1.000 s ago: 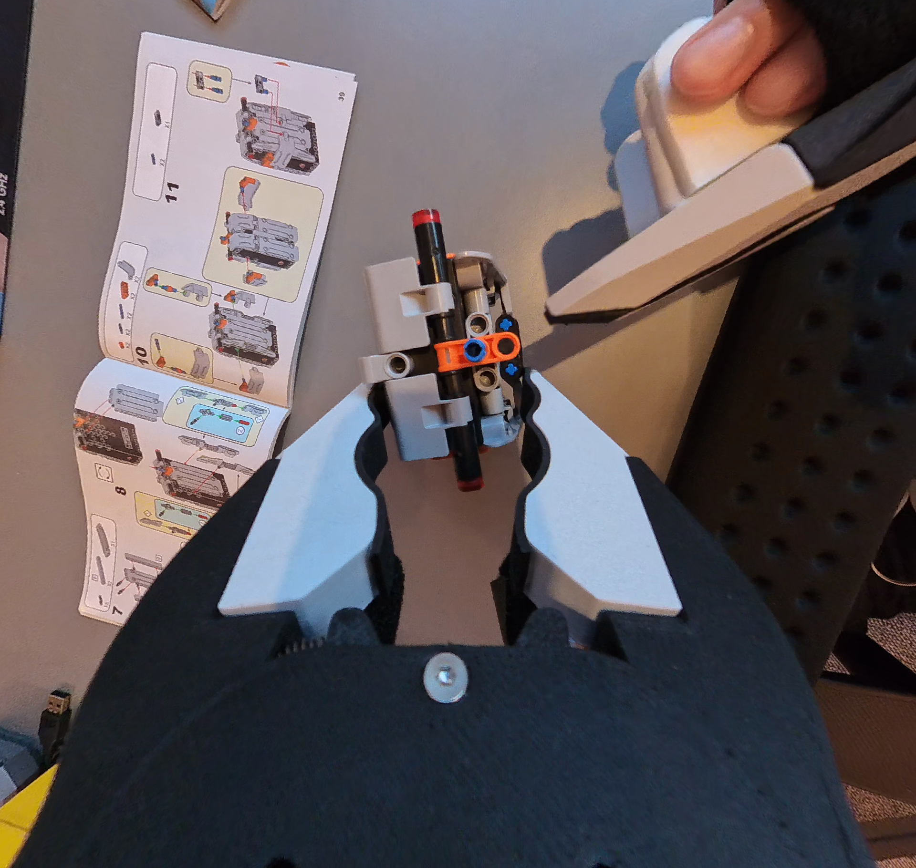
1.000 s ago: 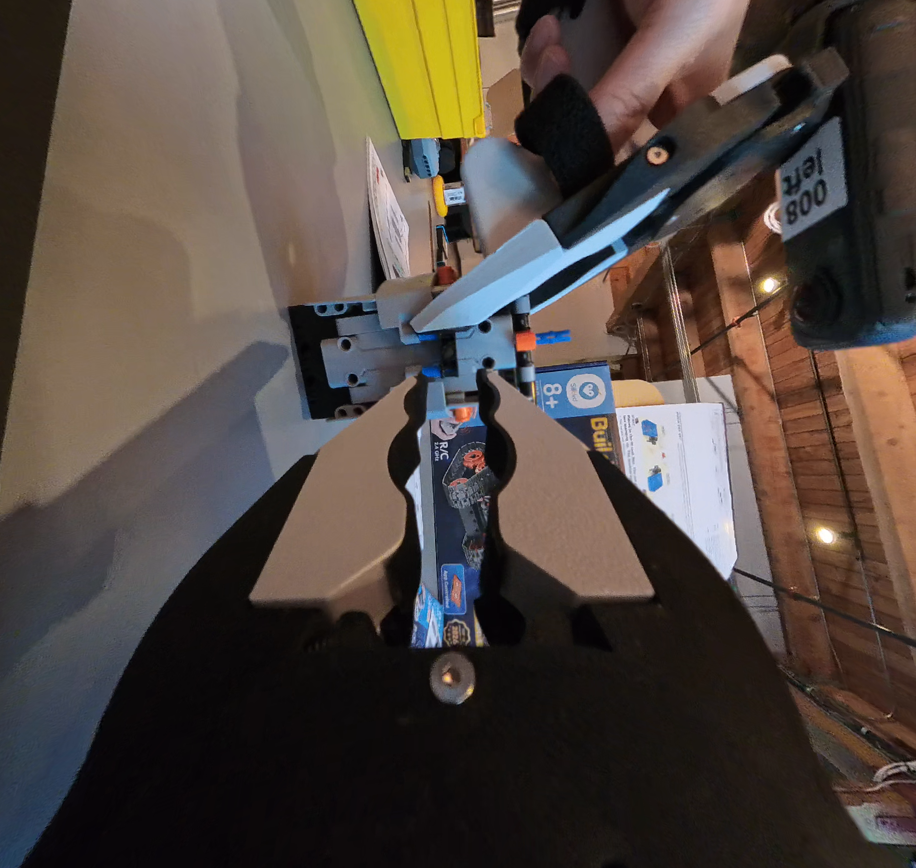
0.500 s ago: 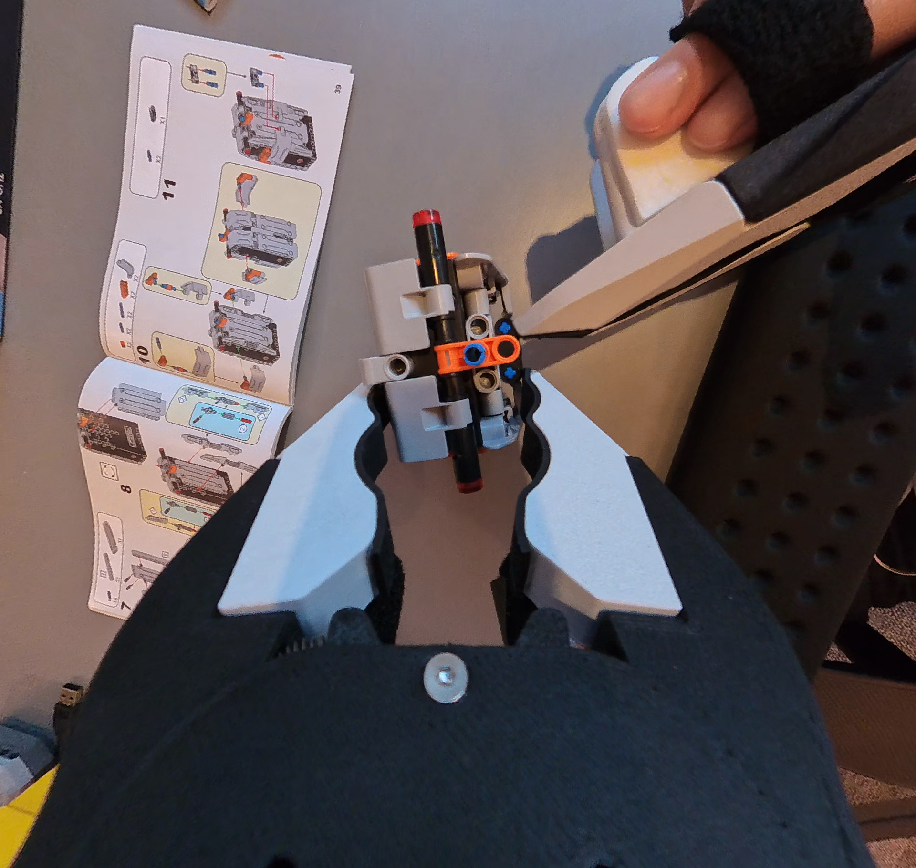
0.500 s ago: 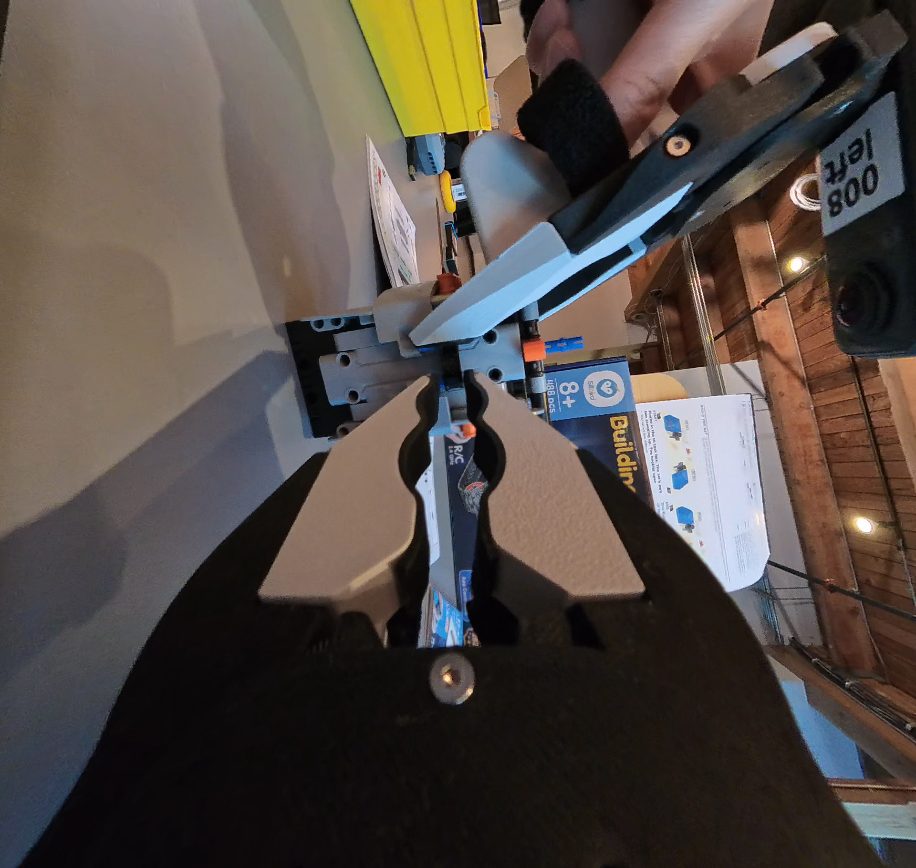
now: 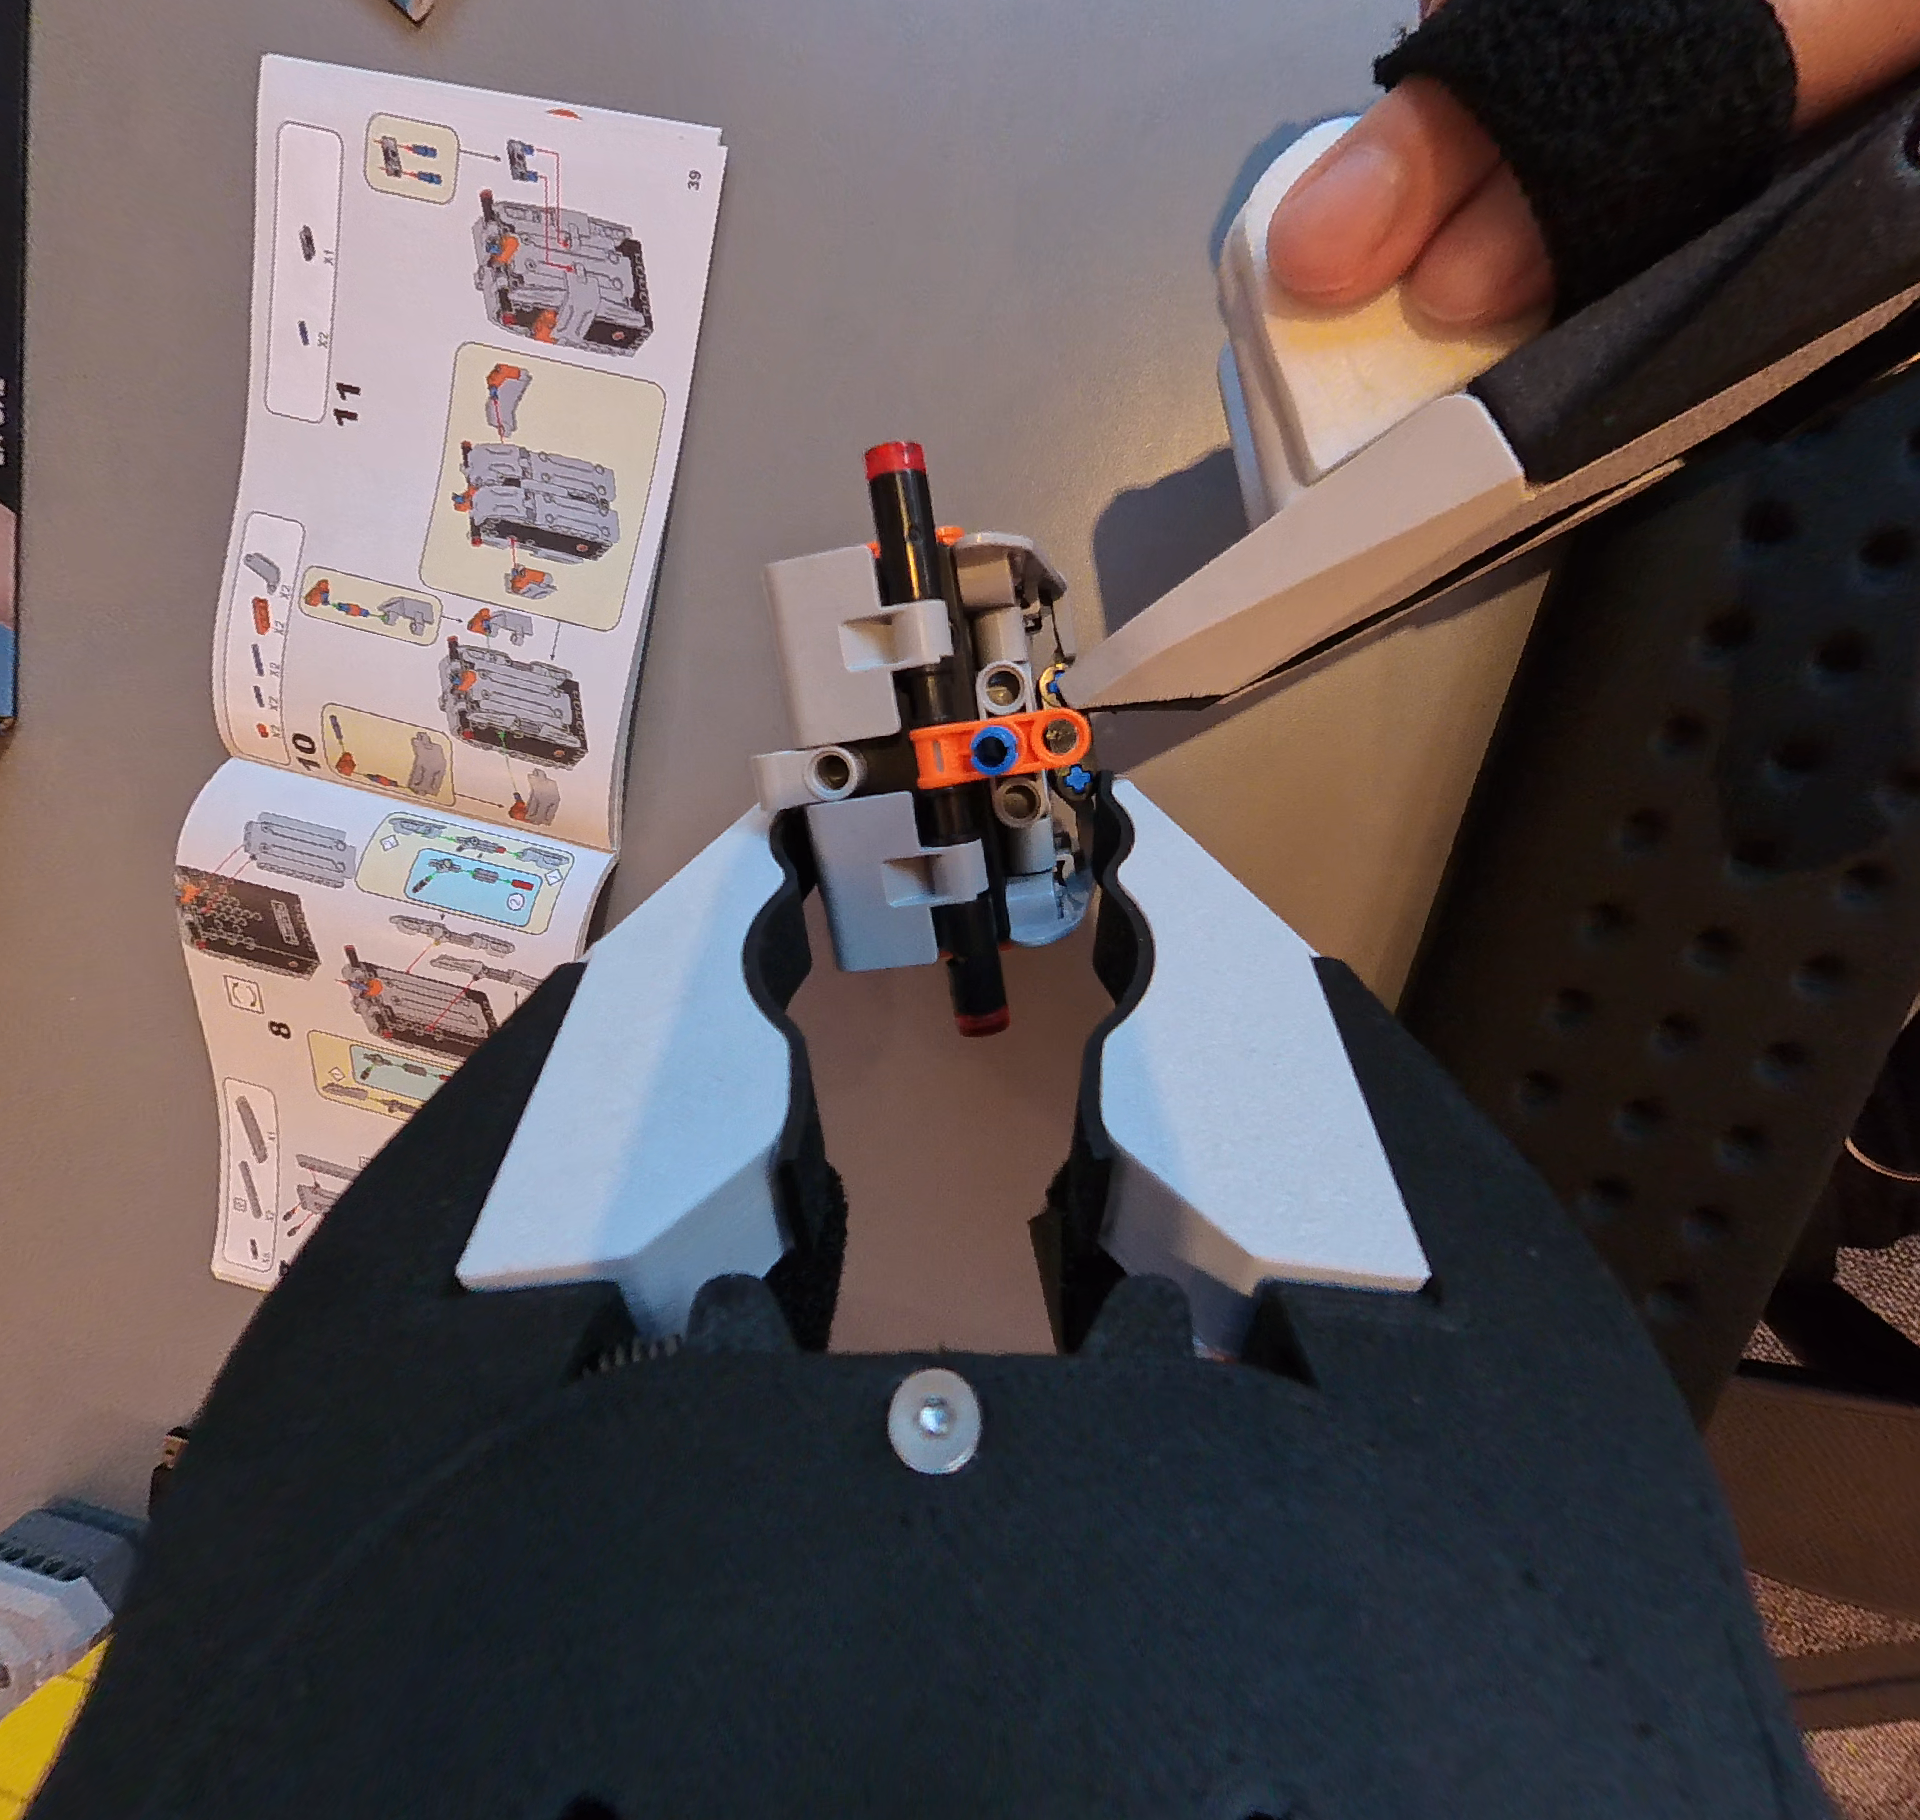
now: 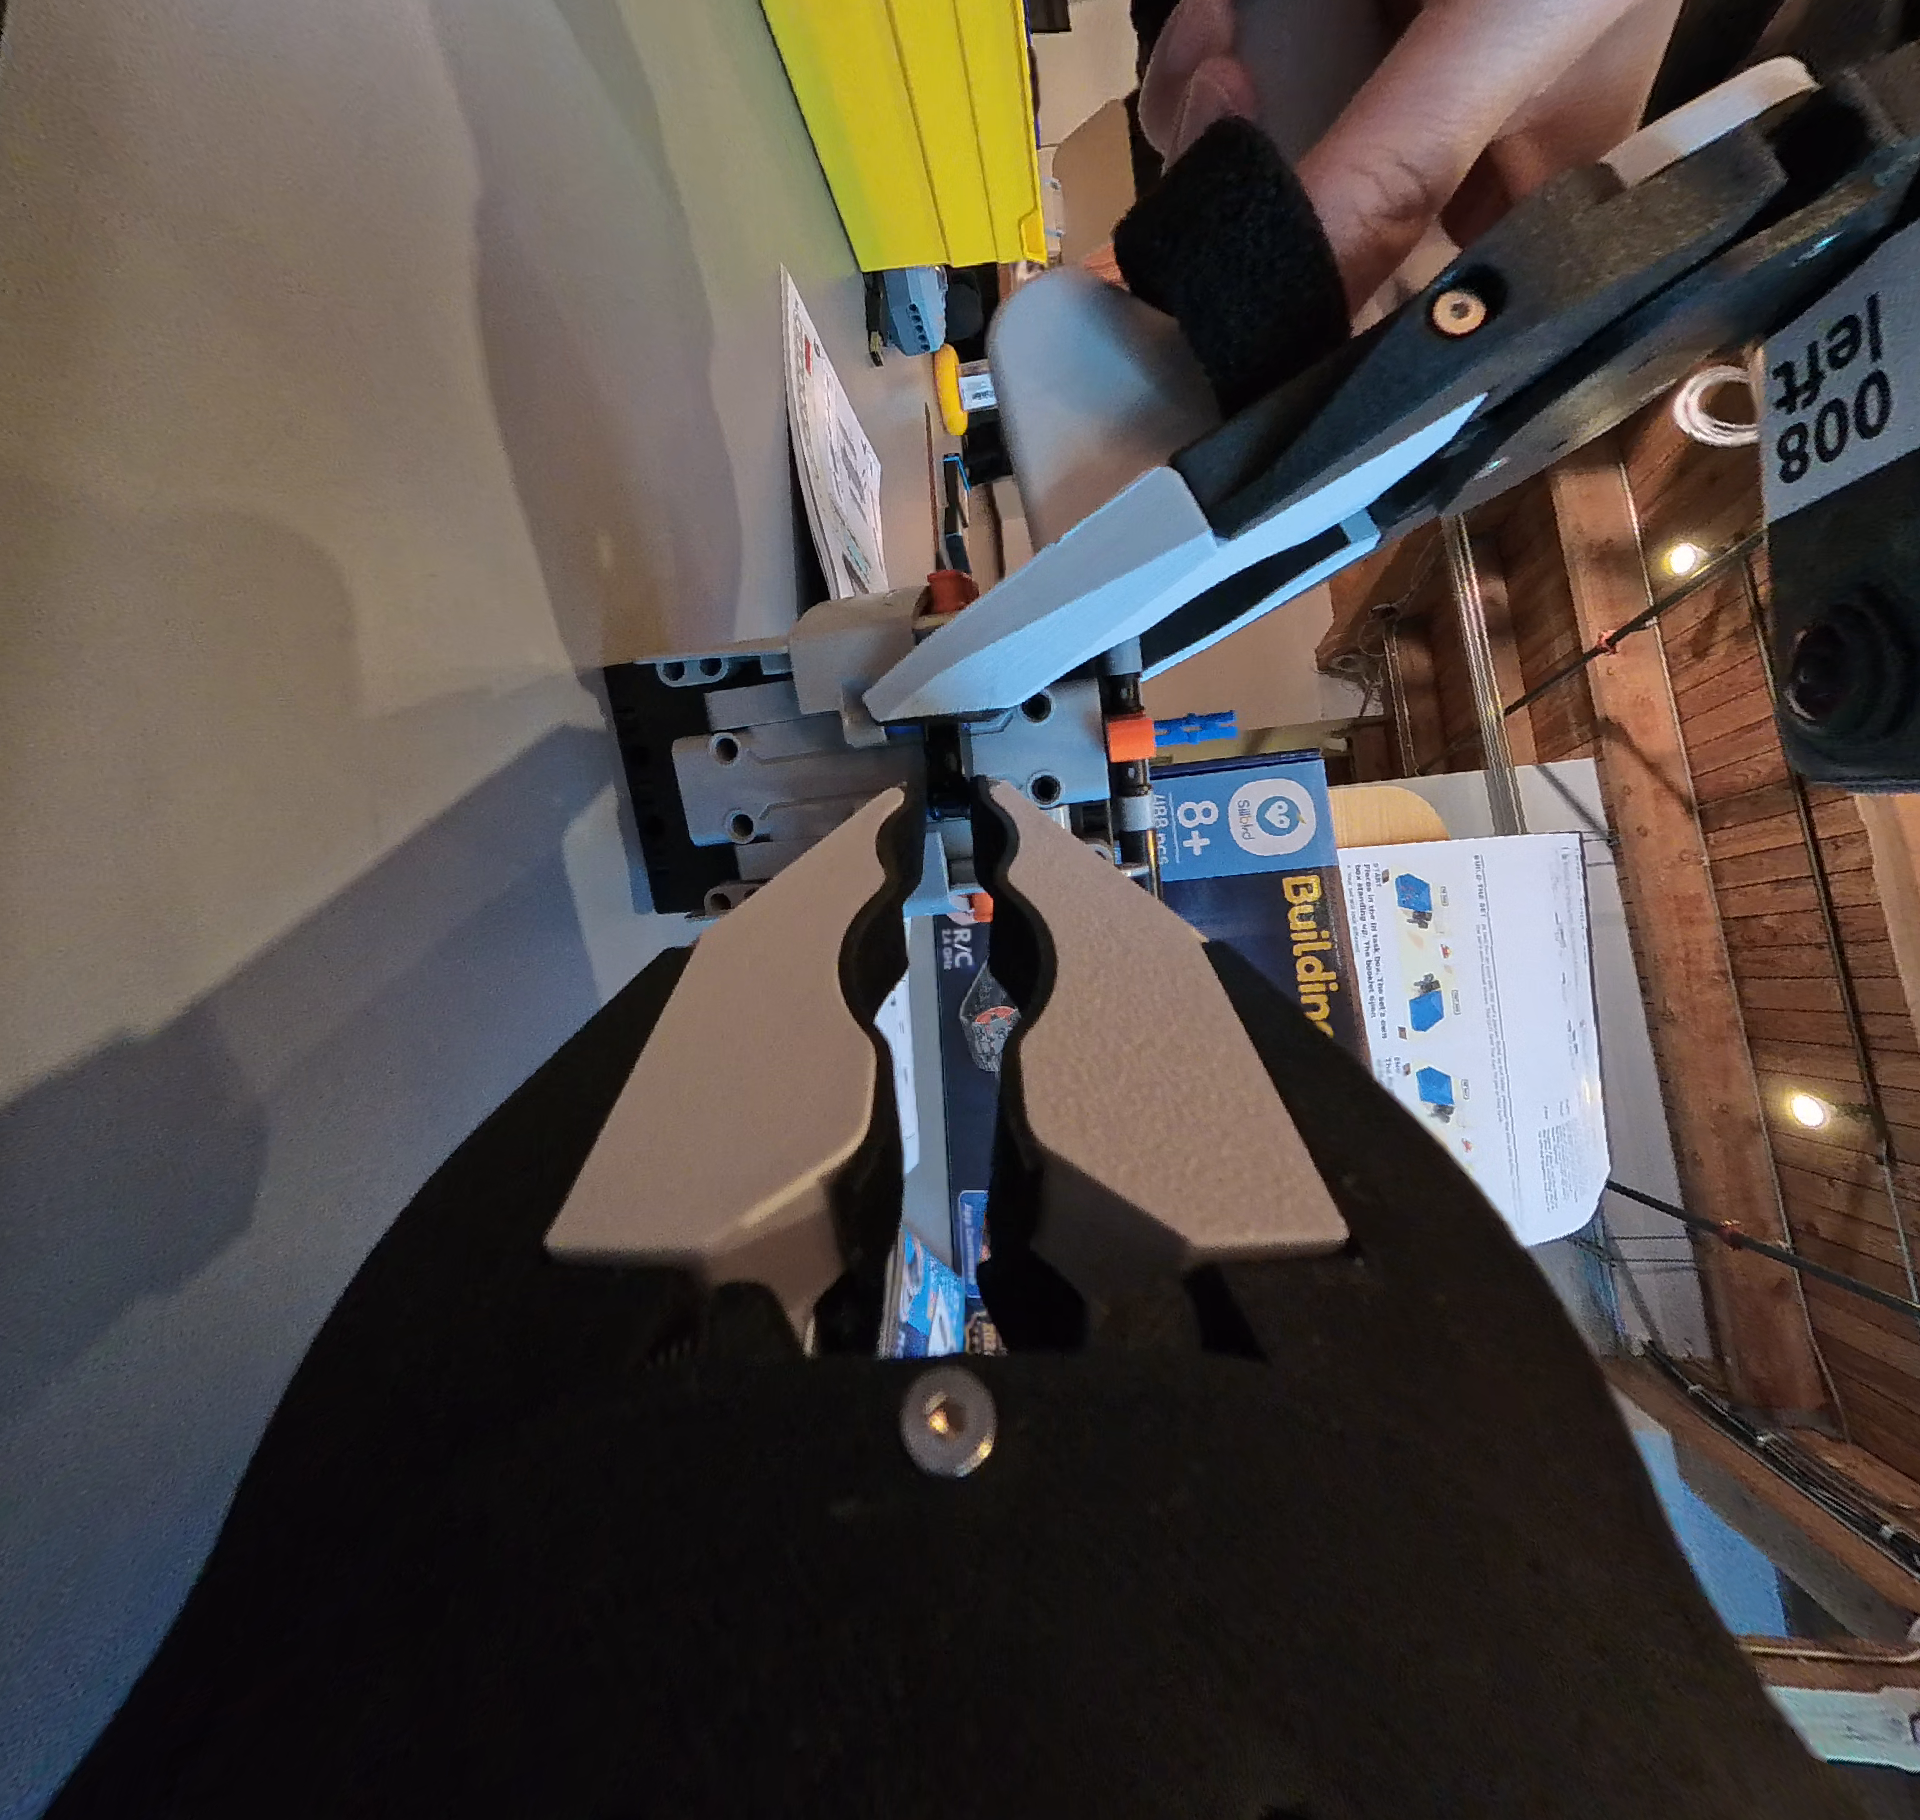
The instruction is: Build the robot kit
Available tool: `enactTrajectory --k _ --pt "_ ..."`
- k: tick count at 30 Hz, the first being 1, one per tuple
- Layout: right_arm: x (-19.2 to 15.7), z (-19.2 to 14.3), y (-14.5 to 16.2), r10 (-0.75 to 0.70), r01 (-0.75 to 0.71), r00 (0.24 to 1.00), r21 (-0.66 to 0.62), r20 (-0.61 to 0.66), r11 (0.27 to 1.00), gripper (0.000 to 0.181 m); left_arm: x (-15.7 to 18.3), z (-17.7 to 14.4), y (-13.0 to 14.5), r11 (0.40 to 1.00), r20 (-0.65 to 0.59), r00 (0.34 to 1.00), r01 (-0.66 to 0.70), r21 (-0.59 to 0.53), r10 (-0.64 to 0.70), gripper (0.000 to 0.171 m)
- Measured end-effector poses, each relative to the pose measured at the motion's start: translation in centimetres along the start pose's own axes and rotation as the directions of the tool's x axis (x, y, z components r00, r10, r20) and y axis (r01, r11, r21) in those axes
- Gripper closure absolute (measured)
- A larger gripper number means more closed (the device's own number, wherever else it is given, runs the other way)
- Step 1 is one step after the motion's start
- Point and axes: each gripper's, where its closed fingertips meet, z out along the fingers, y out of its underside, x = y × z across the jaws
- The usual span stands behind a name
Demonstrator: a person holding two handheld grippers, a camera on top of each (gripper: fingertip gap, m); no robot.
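Note:
A grey, black and orange brick assembly (image 5: 862, 690) stands on the grey table (image 5: 1039, 212). A black axle (image 5: 920, 627) with red ends and an orange connector (image 5: 997, 747) run across its top. My left gripper (image 5: 940, 825) is shut on the assembly's near end, one finger on each side. My right gripper (image 6: 951, 799) comes in from the right, jaws almost together. Its tips (image 5: 1081, 695) pinch a blue pin (image 5: 1055, 681) on the assembly's right side. The assembly also shows in the right wrist view (image 6: 790, 762), under the left gripper's finger (image 6: 1039, 648).
An open instruction booklet (image 5: 447, 523) lies left of the assembly. A black perforated surface (image 5: 1683, 835) stands at the right. In the right wrist view a yellow bin (image 6: 914, 77) sits farther along the table, and a blue box (image 6: 1268, 897) stands behind the assembly. The tips of both grippers are at nearly the same place.
My right gripper has moved in from the right to the assembly's side and its jaws have narrowed onto the blue pin. The left gripper and the assembly have stayed put.

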Motion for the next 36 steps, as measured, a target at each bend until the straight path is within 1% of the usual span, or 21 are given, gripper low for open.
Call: enactTrajectory --k 6,8,10,14,21,25,36 --pt "0.1 -1.2 0.1 0.039 -0.04 0.999 0.037 0.018 0.999 0.164 0.0 0.0 0.0 1.0 -0.006 1.0 0.001 -0.007 -0.001 0.119" --pt "-0.2 -1.4 0.5 0.016 -0.017 1.0 0.025 0.022 1.0 0.162 0.0 0.0 0.0 1.0 -0.01 1.0 0.002 -0.006 -0.002 0.119" --pt "-0.4 -1.1 0.9 -0.012 0.012 1.0 0.007 0.02 1.0 0.153 0.0 0.0 0.0 1.0 -0.013 1.0 0.002 -0.007 -0.002 0.119" --pt "0.1 -0.6 0.4 -0.066 0.067 0.997 0.015 -0.031 0.998 0.145 0.0 0.0 0.0 1.0 -0.016 1.0 0.002 -0.012 -0.002 0.12" --pt "-0.8 -0.2 -0.2 -0.177 0.178 0.984 0.027 -0.03 0.984 0.148 0.0 0.0 0.1 1.0 -0.023 1.0 0.0 -0.023 0.0 0.12" --pt "-1.0 0.1 0.1 -0.23 0.23 0.973 -0.003 -0.029 0.973 0.153 0.0 0.0 0.1 1.0 -0.025 1.0 -0.001 -0.026 0.001 0.12" --pt "-0.8 0.0 0.3 -0.199 0.199 0.98 0.003 -0.028 0.98 0.158 0.1 0.1 0.1 1.0 -0.04 0.999 0.002 -0.029 -0.004 0.12"
